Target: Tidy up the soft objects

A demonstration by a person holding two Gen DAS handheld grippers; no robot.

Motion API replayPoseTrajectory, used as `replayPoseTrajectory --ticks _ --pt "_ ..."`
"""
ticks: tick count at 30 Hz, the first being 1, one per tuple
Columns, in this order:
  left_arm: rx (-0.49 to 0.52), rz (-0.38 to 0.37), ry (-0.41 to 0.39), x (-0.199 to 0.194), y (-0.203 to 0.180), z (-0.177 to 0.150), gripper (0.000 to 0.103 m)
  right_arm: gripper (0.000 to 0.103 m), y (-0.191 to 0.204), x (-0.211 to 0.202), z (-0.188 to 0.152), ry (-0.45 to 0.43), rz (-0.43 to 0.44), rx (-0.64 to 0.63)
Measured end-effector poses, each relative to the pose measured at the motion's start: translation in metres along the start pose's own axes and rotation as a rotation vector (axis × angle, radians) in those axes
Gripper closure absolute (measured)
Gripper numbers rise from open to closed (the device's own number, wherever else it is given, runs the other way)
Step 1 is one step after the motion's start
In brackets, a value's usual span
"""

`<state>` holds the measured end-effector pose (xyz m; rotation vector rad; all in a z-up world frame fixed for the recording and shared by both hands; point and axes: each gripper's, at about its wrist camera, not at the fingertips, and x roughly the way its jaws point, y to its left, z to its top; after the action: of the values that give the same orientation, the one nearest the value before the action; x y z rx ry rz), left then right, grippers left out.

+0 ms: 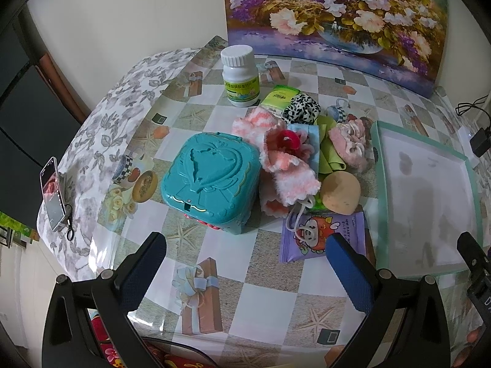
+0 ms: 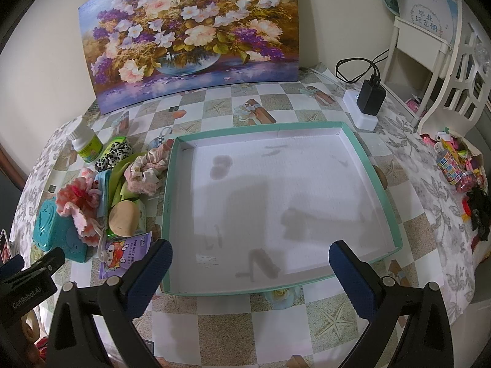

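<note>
A heap of soft things lies on the table: a pink-and-white fluffy cloth, a leopard-print scrunchie, a pink scrunchie, a green cloth and a tan sponge. A shallow teal-rimmed box lid with a white floor lies to their right. My left gripper is open, hovering in front of the heap. My right gripper is open above the lid's near edge.
A teal plastic case, a white pill bottle and a purple wipes pack lie by the heap. A flower painting leans on the wall. A charger, a white shelf and small toys are on the right. A phone stands at the left.
</note>
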<state>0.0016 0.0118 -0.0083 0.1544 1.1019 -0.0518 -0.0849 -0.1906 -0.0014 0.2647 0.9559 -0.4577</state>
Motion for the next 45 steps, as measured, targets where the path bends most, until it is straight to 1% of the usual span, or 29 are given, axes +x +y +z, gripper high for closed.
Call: replayPoseTrajectory --ticks 7,9,13,17,23,25,29,33,36,39,41,43,45 --pt "-0.008 -0.065 -0.002 0.0 0.001 0.001 0.0 0.0 0.0 0.0 0.0 0.0 0.0 0.001" --pt "-0.014 -0.072 -0.003 -0.001 0.001 0.001 0.0 0.0 -0.001 0.0 0.001 0.001 0.0 0.001" --pt "-0.02 -0.062 -0.005 0.0 0.002 0.002 0.0 0.0 -0.001 0.0 0.001 0.001 0.0 0.0" --pt "-0.031 -0.076 0.001 0.0 0.004 0.003 0.0 0.0 -0.001 0.0 0.0 0.001 0.001 -0.001" --pt "-0.069 -0.126 0.02 0.005 0.011 0.003 0.0 0.0 0.003 0.001 -0.001 0.003 0.008 -0.018" --pt "-0.084 -0.126 0.014 0.005 0.013 0.003 0.0 0.0 0.01 0.002 -0.002 0.006 0.033 -0.047" --pt "-0.133 -0.132 0.007 0.01 0.024 0.004 0.0 0.0 0.034 0.01 -0.002 0.049 0.154 -0.114" --pt "-0.212 -0.163 0.028 0.021 0.04 0.005 0.0 0.0 0.061 0.017 -0.004 0.075 0.219 -0.186" --pt "-0.256 -0.191 0.037 0.026 0.049 0.006 0.0 0.0 0.077 0.024 -0.005 0.108 0.283 -0.209" --pt "-0.279 -0.188 0.013 0.024 0.055 0.008 0.0 0.0 0.091 0.027 -0.003 0.111 0.298 -0.234" --pt "-0.293 -0.183 0.013 0.025 0.059 0.01 0.0 0.0 0.097 0.031 0.0 0.114 0.303 -0.243" --pt "-0.308 -0.212 0.034 0.024 0.065 0.012 0.0 0.0 0.1 0.035 0.005 0.131 0.297 -0.218" --pt "-0.297 -0.218 0.028 0.016 0.068 0.017 0.0 0.0 0.1 0.037 0.01 0.148 0.29 -0.193"
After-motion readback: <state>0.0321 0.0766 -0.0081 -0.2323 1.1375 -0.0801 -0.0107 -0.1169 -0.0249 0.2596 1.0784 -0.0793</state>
